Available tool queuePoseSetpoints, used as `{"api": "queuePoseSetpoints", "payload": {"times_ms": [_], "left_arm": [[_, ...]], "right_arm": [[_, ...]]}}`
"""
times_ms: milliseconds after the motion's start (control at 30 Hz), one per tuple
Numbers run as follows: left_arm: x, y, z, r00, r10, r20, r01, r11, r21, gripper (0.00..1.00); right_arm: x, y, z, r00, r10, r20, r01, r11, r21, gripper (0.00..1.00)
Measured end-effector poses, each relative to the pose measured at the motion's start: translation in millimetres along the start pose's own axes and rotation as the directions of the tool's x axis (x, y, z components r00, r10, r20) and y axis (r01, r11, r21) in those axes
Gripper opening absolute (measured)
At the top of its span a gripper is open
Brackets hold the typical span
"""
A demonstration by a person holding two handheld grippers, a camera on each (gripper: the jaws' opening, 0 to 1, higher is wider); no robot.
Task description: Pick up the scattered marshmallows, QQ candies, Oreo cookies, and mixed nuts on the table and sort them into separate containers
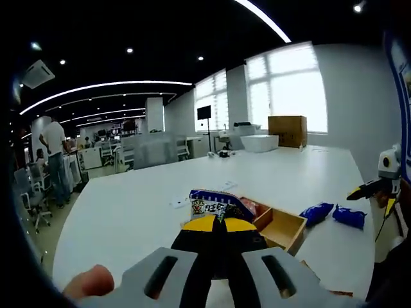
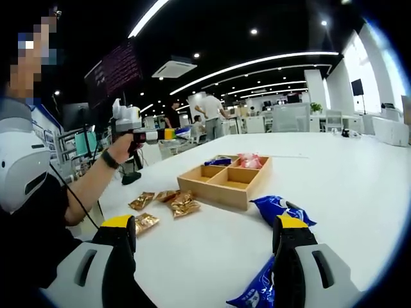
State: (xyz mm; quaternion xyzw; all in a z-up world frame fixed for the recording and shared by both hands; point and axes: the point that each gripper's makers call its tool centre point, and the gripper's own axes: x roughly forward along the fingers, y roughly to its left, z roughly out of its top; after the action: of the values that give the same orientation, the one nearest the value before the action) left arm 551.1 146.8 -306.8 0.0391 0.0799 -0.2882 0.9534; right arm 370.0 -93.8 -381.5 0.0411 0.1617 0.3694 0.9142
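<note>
- Left tool (image 1: pixel 221 221), at the bottom centre of the left gripper view, is pressed together on a white-and-blue snack packet (image 1: pixel 215 204), held above the wooden divided tray (image 1: pixel 282 228).
- Right tool (image 2: pixel 205 240) stands spread and empty at the bottom of the right gripper view, astride a blue Oreo packet (image 2: pixel 279 206), with another at its lower right.
- Gold packets (image 2: pixel 170 202), probably the nuts, lie on the tabletop (image 2: pixel 334 173) left of the tray.
- Step in hand: carrying the packet to a compartment; next comes lowering and release, though which compartment is unclear.

Left gripper (image 1: pixel 221 221) jaws seemingly closed, right gripper (image 2: pixel 207 239) jaws apart
</note>
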Motion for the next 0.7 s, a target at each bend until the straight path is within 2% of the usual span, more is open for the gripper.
{"api": "queuePoseSetpoints", "payload": {"times_ms": [200, 700], "left_arm": [[14.5, 0.9, 1.2, 1.0, -0.007, -0.003, 0.007, 1.0, -0.012, 0.07], [51.8, 13.9, -8.4, 1.0, 0.005, -0.028, -0.006, 0.999, -0.038, 0.07]], "right_arm": [[-0.7, -2.2, -1.1, 1.0, -0.001, 0.0, 0.001, 1.0, 0.004, 0.84], [-1.5, -5.8, 1.5, 1.0, -0.005, 0.003, 0.005, 1.0, 0.003, 0.83]]}}
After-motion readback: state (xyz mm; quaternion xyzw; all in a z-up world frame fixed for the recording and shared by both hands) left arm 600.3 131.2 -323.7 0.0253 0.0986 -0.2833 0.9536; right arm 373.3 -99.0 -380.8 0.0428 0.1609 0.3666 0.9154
